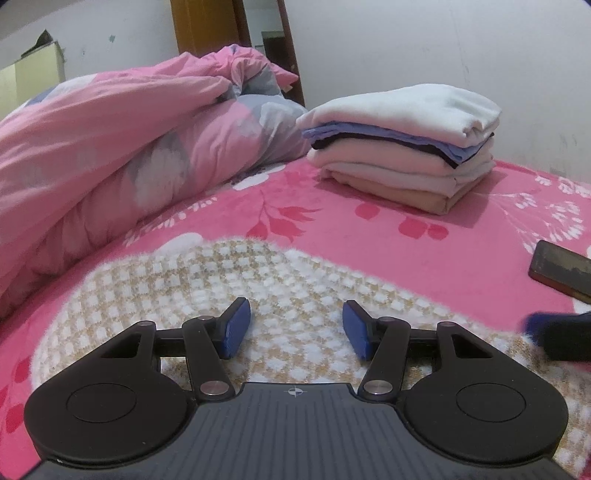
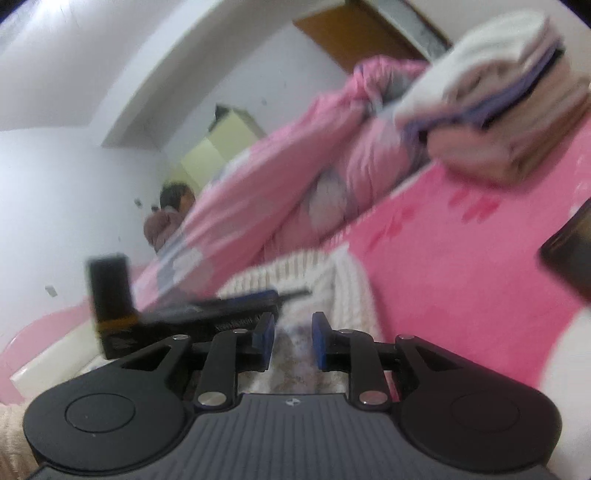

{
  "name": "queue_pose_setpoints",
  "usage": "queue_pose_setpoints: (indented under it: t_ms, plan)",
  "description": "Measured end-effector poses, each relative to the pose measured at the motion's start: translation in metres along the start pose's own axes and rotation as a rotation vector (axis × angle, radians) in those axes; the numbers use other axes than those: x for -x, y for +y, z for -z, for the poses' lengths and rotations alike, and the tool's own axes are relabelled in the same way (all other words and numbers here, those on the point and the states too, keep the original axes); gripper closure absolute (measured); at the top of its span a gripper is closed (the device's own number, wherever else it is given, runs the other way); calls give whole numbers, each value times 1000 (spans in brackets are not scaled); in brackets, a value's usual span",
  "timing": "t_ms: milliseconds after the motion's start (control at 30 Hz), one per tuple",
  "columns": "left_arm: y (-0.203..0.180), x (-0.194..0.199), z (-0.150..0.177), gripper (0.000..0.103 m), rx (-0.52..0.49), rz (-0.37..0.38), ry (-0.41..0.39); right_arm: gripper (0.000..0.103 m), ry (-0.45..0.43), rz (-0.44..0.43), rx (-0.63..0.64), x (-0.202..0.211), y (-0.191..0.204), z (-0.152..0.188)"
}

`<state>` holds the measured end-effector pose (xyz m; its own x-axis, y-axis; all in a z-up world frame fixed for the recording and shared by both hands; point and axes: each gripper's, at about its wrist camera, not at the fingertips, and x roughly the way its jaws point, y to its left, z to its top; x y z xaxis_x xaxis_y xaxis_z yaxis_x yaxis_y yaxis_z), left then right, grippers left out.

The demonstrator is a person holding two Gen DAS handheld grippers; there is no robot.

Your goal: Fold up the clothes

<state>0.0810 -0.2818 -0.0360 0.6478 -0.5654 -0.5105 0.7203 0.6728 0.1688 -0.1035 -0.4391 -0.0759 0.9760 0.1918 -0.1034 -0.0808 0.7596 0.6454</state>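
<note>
A tan and white checked knit garment [image 1: 280, 288] lies flat on the pink floral bed cover [image 1: 369, 229]. My left gripper [image 1: 293, 326] is open and empty just above the garment. The right gripper shows as a dark blur at the right edge [image 1: 557, 336]. In the tilted, blurred right wrist view my right gripper [image 2: 293, 341] is open with a narrower gap, low over the cream knit garment [image 2: 332, 280], with nothing between its pads. The left gripper [image 2: 192, 317] shows to its left. A stack of folded clothes [image 1: 402, 144] sits at the back of the bed and shows in the right wrist view too [image 2: 491, 99].
A bunched pink quilt [image 1: 110, 155] fills the left side of the bed. A dark phone [image 1: 561, 269] lies on the cover at the right. White walls and a wooden door [image 1: 207, 26] stand behind. A person [image 2: 170, 218] is at the far side.
</note>
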Motion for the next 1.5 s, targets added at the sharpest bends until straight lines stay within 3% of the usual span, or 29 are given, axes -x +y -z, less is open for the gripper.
queue_pose_setpoints:
  t_ms: [33, 100, 300, 633, 867, 967, 1100, 1300, 1500]
  plan:
    - [1, 0, 0, 47, 5, 4, 1, 76, -6, 9, 0, 9, 1, 1]
    - [4, 0, 1, 47, 15, 13, 1, 61, -2, 43, 4, 26, 2, 5]
    - [10, 0, 1, 47, 36, 37, 3, 58, 79, 138, -76, 52, -4, 26]
    - [27, 0, 3, 47, 78, 78, 12, 50, 99, 87, 25, 18, 16, 23]
    - [31, -1, 2, 47, 81, 91, 17, 76, 104, 57, -12, 1, 19, 26]
    - [33, -1, 2, 47, 82, 92, 19, 84, 108, 18, -102, -2, 9, 28]
    - [34, -1, 2, 47, 82, 85, 25, 86, 124, -27, -199, -11, 3, 33]
    - [13, 1, -2, 46, -1, 35, 30, 92, 153, 10, -285, 7, -23, 41]
    - [7, 30, -5, 46, -40, 26, 19, 88, 178, 34, -246, 14, -15, 34]
